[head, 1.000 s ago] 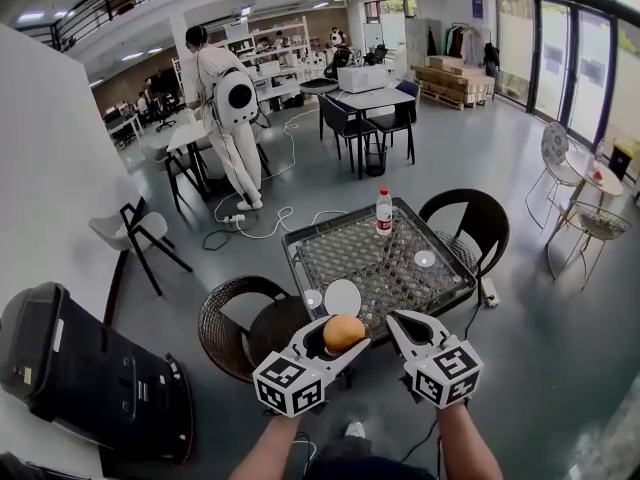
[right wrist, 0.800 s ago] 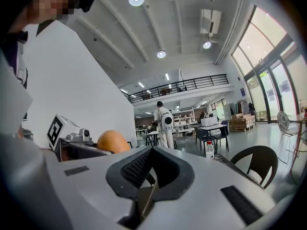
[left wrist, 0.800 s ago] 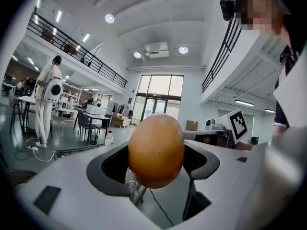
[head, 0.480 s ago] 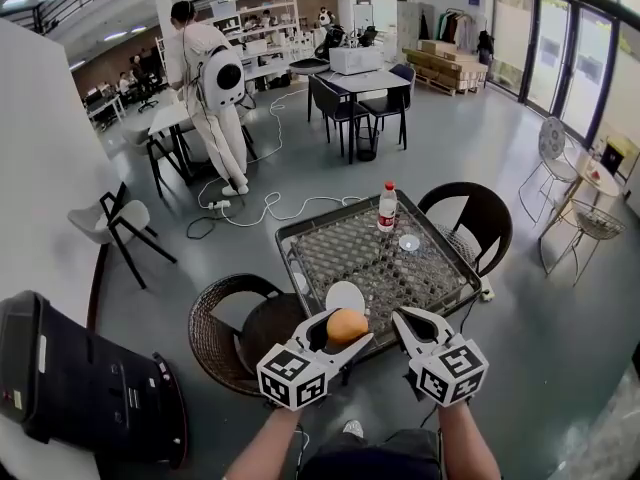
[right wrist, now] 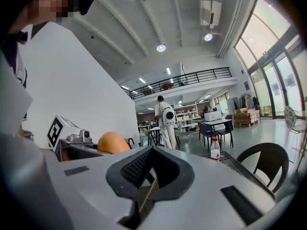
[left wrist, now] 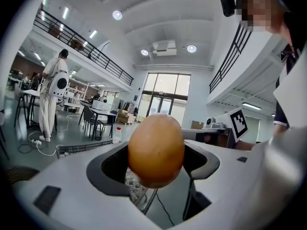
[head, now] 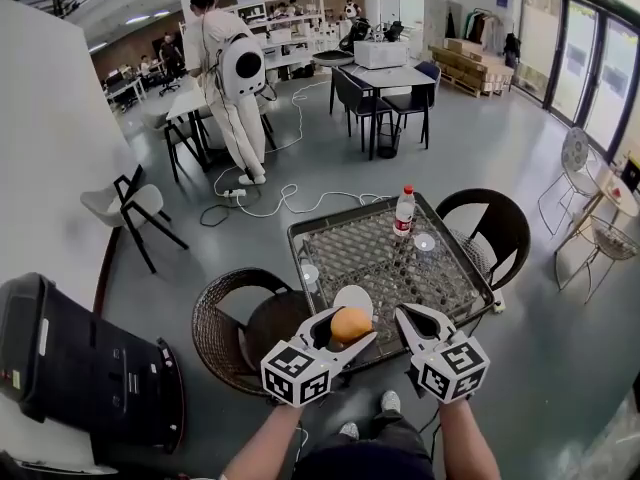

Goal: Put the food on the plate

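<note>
An orange-brown, egg-shaped piece of food [head: 351, 324] is clamped in my left gripper [head: 346, 330], held in the air just short of the near edge of the mesh-topped table [head: 400, 268]. A white plate [head: 353, 297] lies on the table's near corner, directly beyond the food and partly hidden by it. The left gripper view shows the food [left wrist: 156, 147] filling the space between the jaws of the left gripper [left wrist: 156, 159]. My right gripper [head: 419, 324] hovers beside it, to the right, shut with nothing in it. The right gripper [right wrist: 151, 169] also sees the food [right wrist: 112, 143] off to its left.
A water bottle [head: 404, 211] and a small clear cup [head: 425, 241] stand at the table's far side, another cup [head: 310, 273] at its left edge. Wicker chairs [head: 235, 318] [head: 490, 223] flank the table. A black case [head: 80, 368] sits left. A person in white [head: 235, 78] stands far back.
Both grippers kept their hold and pose. The table and plate have drifted right and slightly down in the head view, so the food now overlaps the plate's near rim.
</note>
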`<state>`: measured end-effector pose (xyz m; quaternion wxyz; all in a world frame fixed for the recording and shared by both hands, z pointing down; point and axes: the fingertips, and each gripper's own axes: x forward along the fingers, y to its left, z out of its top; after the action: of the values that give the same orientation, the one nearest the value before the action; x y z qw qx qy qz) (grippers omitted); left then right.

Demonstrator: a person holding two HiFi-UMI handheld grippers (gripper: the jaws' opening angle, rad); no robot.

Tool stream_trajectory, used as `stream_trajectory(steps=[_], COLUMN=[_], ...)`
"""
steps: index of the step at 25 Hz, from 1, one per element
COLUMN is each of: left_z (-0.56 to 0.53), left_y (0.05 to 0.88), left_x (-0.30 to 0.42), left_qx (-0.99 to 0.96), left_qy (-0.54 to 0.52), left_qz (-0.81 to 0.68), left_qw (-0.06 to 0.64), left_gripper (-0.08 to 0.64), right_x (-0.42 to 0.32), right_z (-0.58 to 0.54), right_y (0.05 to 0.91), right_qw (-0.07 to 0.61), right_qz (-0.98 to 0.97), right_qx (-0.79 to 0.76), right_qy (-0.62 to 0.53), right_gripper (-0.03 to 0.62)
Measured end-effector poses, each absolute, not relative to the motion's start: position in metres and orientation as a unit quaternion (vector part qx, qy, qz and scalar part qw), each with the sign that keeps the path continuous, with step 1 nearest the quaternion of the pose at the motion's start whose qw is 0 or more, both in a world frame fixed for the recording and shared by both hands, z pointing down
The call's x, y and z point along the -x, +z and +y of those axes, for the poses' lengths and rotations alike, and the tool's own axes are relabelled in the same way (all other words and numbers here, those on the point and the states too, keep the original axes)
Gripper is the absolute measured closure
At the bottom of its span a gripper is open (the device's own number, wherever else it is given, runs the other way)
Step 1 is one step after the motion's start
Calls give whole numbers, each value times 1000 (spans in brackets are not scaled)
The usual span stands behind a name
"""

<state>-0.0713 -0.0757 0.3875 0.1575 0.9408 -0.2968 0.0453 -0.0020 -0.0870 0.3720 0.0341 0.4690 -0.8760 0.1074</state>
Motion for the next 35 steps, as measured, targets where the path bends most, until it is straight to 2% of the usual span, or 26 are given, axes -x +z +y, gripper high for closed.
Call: stream_trajectory(steps=[18,35], left_z=[-141,-176], left_y=[439,580], left_x=[61,54], left_qx=[-903,-864], left_qy=[90,184], left_qz=[-370,-377], left_qw=[197,277], left_gripper=[230,230], right_x=[-8,-17], right_z=[-163,-184], right_y=[410,494], right_qw=[50,125], right_qz=[-905,-894], right_qx=[-396,-386], right_qy=[147,187], right_gripper=[586,588])
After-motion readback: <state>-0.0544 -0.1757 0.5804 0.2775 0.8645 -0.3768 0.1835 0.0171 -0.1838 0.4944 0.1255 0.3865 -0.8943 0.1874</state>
